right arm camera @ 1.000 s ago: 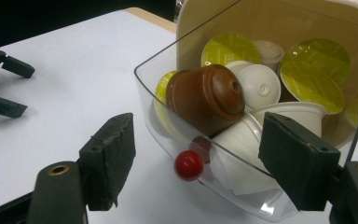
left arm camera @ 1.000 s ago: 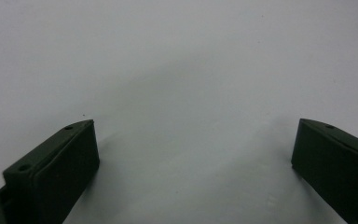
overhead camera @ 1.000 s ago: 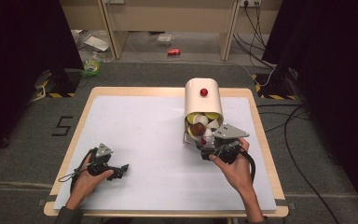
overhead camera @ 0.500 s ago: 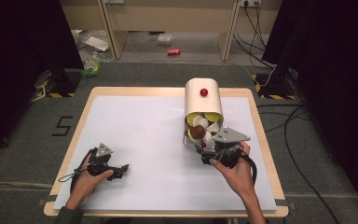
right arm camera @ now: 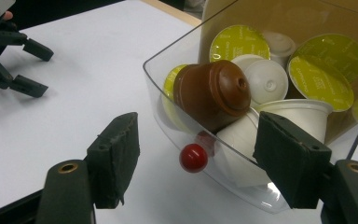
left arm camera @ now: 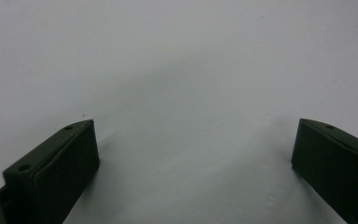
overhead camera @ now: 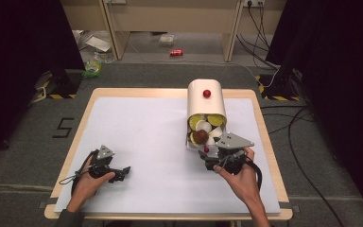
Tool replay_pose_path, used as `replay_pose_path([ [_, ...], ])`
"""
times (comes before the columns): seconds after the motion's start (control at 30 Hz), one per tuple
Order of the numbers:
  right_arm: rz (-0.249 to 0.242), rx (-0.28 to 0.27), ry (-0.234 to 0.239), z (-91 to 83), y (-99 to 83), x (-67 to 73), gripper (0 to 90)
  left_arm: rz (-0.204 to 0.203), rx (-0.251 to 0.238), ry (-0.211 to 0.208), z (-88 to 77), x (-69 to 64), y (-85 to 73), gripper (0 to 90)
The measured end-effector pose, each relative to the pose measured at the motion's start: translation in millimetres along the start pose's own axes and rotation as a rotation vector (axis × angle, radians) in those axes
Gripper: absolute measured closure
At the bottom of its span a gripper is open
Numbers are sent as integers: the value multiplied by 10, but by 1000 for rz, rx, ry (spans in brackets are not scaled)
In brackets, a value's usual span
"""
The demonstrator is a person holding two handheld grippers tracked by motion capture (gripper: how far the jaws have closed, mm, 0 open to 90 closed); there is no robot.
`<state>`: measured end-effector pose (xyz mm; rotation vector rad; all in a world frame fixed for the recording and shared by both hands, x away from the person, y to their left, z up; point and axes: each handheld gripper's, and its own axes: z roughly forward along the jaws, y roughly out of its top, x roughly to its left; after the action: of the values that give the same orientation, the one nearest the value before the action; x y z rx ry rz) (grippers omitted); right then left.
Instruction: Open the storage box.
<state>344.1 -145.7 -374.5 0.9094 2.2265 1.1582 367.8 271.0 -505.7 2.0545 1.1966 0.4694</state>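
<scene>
Cream capsule dispenser (overhead camera: 206,99), clear drawer (right arm camera: 223,154) with red knob (right arm camera: 193,157) facing near; long axis near–far. Right gripper (right arm camera: 196,161) jaws, just closing, straddle the knob untouched; left gripper (left arm camera: 193,158) spread.

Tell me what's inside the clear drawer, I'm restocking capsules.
The clear drawer holds a brown capsule, white capsules and green-lidded capsules. Anything beneath the pile or deeper in the housing is covered.

Around the table — floor clutter and furniture

A red can (overhead camera: 176,52) lies on the grey floor beyond the far edge, with scattered packaging (overhead camera: 94,43) to its left near a wooden cabinet (overhead camera: 170,19). Black cables (overhead camera: 307,142) trail along the right side — a taped number five (overhead camera: 64,127) marks the floor on the left.
</scene>
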Motion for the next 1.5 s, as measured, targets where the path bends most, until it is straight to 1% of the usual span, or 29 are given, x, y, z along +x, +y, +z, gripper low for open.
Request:
replay_pose_path([
  [0.13,-4,7,-1,-19,-20,23,320,0,0,0,0,1,0,0],
  [0.3,1,11,7,-41,-41,39,328,-1,0,-1,0,1,0,0],
  [0.47,-9,22,4,-58,-62,72,330,0,-1,-1,0,1,0,0],
  [0.63,-6,22,8,-69,-74,75,337,0,0,0,0,0,0,0],
  [0.9,-8,37,14,-91,-86,95,338,0,0,-1,0,1,0,0],
  [1.03,1,27,14,-110,-59,104,334,1,1,0,0,1,0,0],
  [1.1,5,4,10,-139,-32,113,326,1,0,1,1,-1,1,0],
  [1.17,21,-17,-7,-149,-14,96,326,1,0,1,2,-1,1,0],
  [1.23,41,-18,-20,-142,-17,73,327,1,1,1,2,-1,1,0],
  [1.3,49,-14,-26,-131,-28,54,327,2,1,2,2,-3,2,0],
  [1.5,64,-36,-28,-154,-31,37,327,3,3,3,2,-4,3,0],
])
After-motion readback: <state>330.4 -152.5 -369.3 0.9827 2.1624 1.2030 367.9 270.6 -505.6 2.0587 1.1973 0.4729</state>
